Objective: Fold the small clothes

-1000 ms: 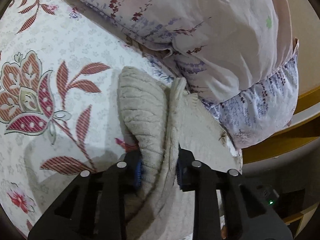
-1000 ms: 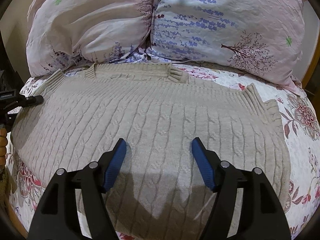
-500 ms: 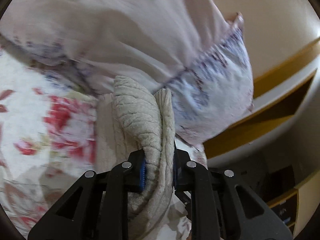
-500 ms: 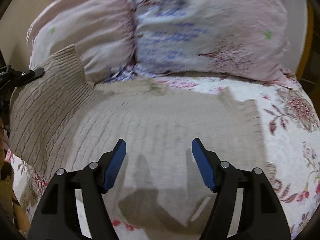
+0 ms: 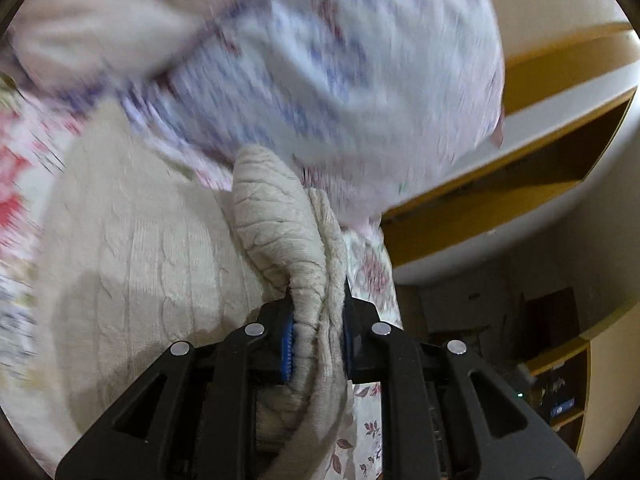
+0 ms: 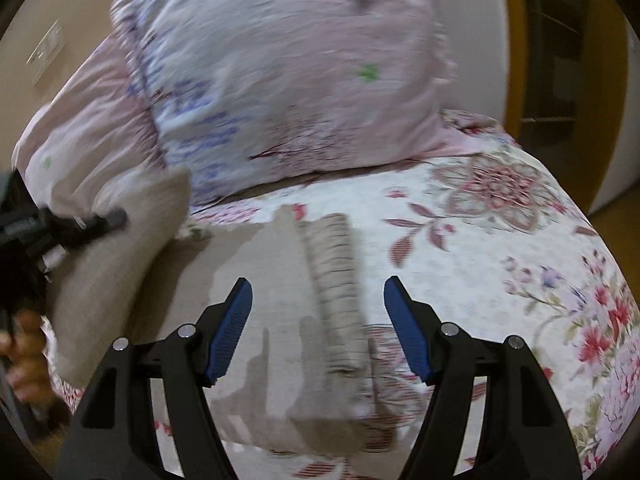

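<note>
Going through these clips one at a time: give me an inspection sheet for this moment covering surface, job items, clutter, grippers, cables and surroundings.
Surface: bed with floral bedspread.
Job's things: beige cable-knit sweater lying on the bedspread, its left side lifted off the bed; ribbed hem faces the right gripper.
Clutter: two floral pillows at the head of the bed; both views are motion-blurred.
Grippers: left gripper shut on a bunched fold of the sweater; right gripper open, above the sweater, holding nothing.
Cables: nothing seen.
Surroundings: yellow wooden shelf beside the bed, wooden door frame, wall plate.
</note>
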